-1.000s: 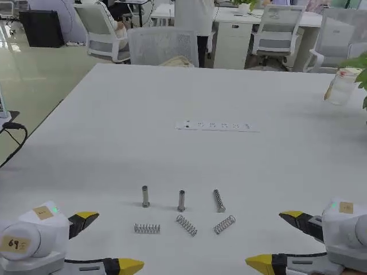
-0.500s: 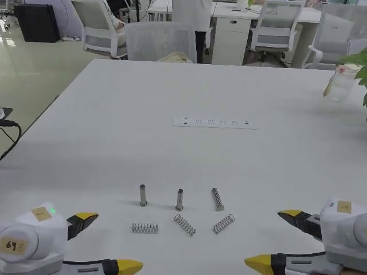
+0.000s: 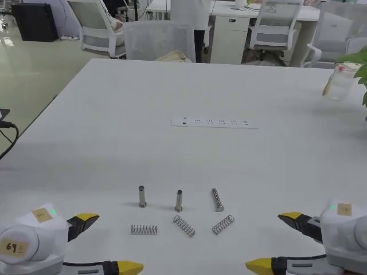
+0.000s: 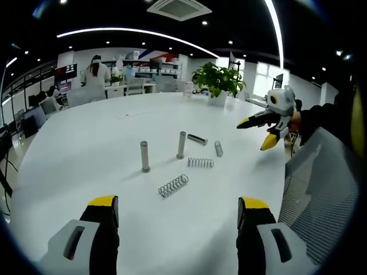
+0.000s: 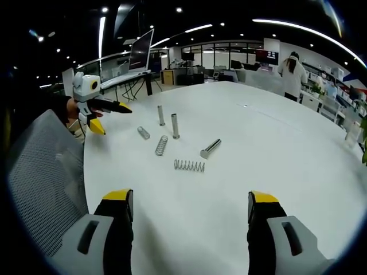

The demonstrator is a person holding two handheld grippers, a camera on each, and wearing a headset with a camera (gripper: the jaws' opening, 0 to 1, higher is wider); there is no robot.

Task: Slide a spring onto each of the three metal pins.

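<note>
Three metal pins lie in a row on the white table: the left pin (image 3: 141,196) and middle pin (image 3: 179,200) stand upright, the right pin (image 3: 218,200) lies on its side. Just in front of them lie three loose springs (image 3: 143,230), (image 3: 184,225), (image 3: 223,224). My left gripper (image 3: 109,243) is open at the near left, well apart from the springs. At the near right, my right gripper (image 3: 274,240) is open too. The left gripper view has the nearest spring (image 4: 173,185) ahead of its empty jaws. In the right gripper view a spring (image 5: 189,165) lies ahead of empty jaws.
A white power strip (image 3: 213,122) lies flat at mid-table behind the pins. A clear cup (image 3: 338,83) and plant leaves (image 3: 360,63) stand at the far right edge. Office chairs (image 3: 159,43) stand beyond the far edge. The table's left edge (image 3: 51,109) drops to the floor.
</note>
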